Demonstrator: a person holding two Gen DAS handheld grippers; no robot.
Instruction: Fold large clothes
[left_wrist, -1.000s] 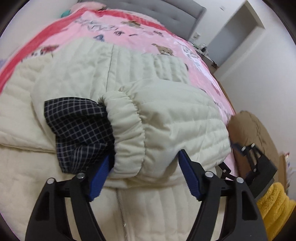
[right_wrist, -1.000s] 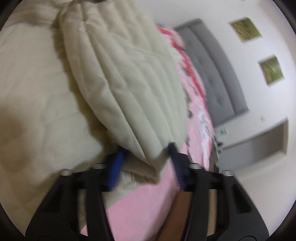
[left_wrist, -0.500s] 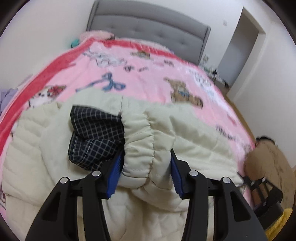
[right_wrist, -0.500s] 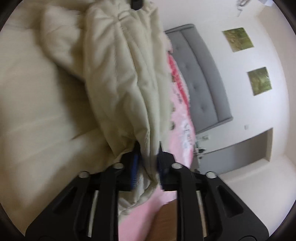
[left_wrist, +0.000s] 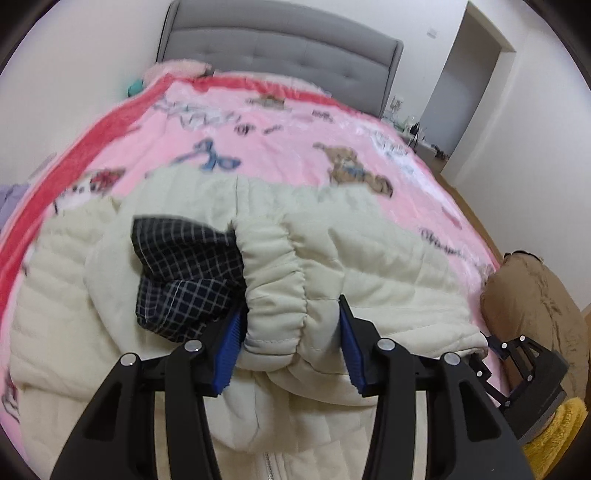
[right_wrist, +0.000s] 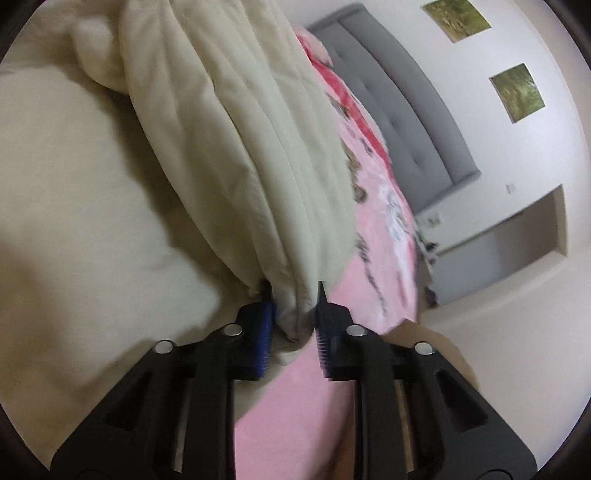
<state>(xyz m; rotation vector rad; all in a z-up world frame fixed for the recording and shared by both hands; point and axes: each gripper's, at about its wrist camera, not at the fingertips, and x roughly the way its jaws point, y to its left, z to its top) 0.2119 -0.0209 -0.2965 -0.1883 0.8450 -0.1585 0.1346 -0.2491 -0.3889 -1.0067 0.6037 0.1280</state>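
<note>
Left wrist view: the elastic cuff of the cream quilted padded jacket (left_wrist: 332, 258) is clamped between the blue pads of the left gripper (left_wrist: 290, 350); a dark checked lining (left_wrist: 184, 273) is exposed just left of it, over the pink printed blanket (left_wrist: 295, 140).

Right wrist view: a gathered jacket fold is pinched by the right gripper (right_wrist: 293, 314). Both holds should be kept level so the sleeve is laid flat across the body.
</note>
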